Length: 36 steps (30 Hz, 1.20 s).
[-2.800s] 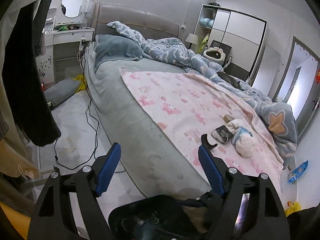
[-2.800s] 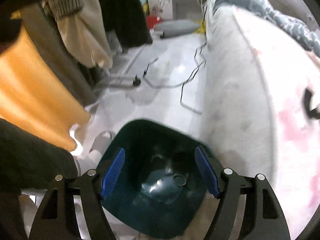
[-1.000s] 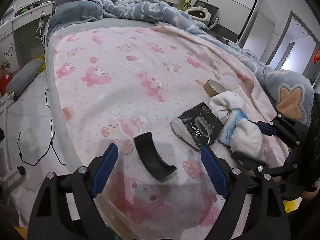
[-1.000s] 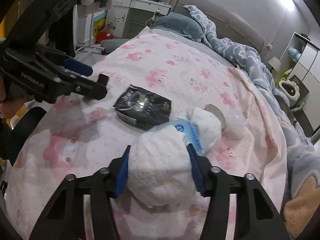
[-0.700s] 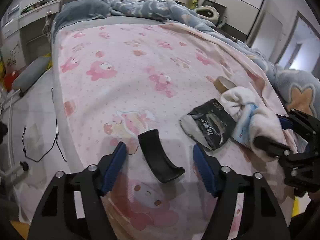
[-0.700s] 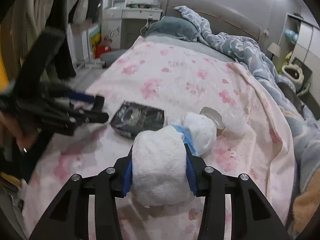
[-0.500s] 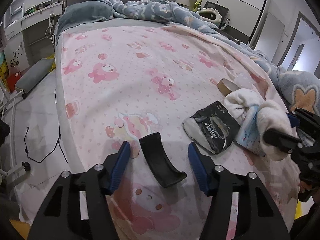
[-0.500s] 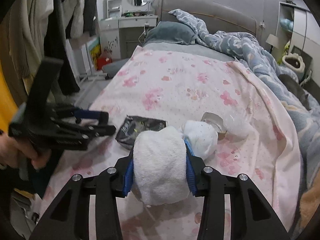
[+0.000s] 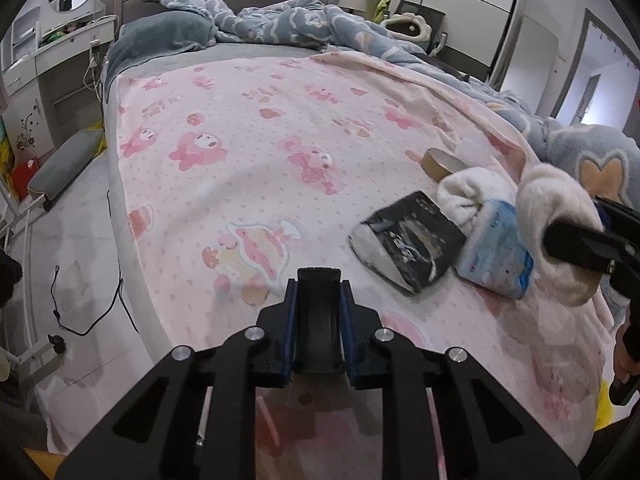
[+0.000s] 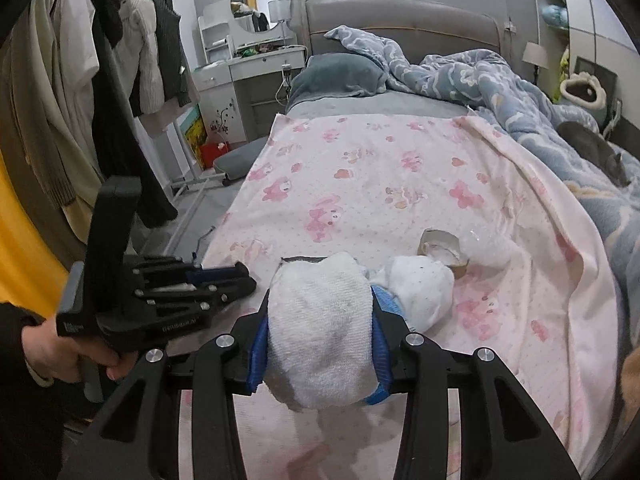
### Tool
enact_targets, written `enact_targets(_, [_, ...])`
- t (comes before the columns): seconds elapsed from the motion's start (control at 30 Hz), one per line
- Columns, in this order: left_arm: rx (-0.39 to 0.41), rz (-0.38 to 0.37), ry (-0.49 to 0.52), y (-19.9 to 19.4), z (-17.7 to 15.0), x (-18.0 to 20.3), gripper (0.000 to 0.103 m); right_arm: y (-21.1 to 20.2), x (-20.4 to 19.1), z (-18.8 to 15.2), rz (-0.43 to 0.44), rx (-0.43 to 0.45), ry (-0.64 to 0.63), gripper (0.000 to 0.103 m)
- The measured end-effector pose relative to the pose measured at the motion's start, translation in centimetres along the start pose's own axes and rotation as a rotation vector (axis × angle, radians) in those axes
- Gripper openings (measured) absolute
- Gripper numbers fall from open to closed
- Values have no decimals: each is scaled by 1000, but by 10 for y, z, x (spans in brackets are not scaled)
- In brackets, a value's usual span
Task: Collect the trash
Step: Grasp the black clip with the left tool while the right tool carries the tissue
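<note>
My left gripper [image 9: 319,294] is shut on a black curved plastic piece [image 9: 319,312] at the near edge of the pink bed cover [image 9: 280,140]. It also shows in the right wrist view as the left gripper [image 10: 240,278], held by a hand [image 10: 60,352]. My right gripper [image 10: 320,300] is shut on a white fluffy sock [image 10: 320,332], lifted a little off the cover. In the left wrist view the sock [image 9: 556,200] and right gripper [image 9: 580,244] sit at the far right. A black wrapper [image 9: 408,240] and a blue-white tissue pack [image 9: 496,256] lie between the grippers.
A second white sock [image 10: 420,292], a cardboard tape core [image 10: 440,248] and clear plastic [image 10: 484,248] lie beyond the right gripper. A blue duvet [image 9: 300,20] and a grey cat [image 10: 592,148] fill the far bed. Hanging clothes [image 10: 100,80] and floor cables [image 9: 80,280] are on the left.
The left jaws closed from wide open onto the black curved piece. The right gripper rose slightly with the white sock and rolled level.
</note>
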<state>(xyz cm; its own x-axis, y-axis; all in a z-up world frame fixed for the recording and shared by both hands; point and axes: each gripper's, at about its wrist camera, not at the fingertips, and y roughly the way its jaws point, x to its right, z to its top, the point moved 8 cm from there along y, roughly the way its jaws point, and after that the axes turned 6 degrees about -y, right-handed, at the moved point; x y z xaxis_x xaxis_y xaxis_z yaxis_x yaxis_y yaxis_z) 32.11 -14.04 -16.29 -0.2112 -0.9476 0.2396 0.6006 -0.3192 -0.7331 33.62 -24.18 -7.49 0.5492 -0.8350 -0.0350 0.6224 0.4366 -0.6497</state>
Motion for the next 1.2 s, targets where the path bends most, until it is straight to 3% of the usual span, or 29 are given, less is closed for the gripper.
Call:
enact_targets(0.33, [16, -31, 8, -29, -12, -3, 21, -9, -31, 2, 4, 26, 2, 43])
enact_targets(0.67, [5, 3, -9, -58, -35, -34, 21, -4, -74, 5, 44, 42, 22, 43])
enact_targets(1.2, [-124, 89, -71, -67, -104, -104, 21, 26, -155, 1, 115, -1, 15, 43])
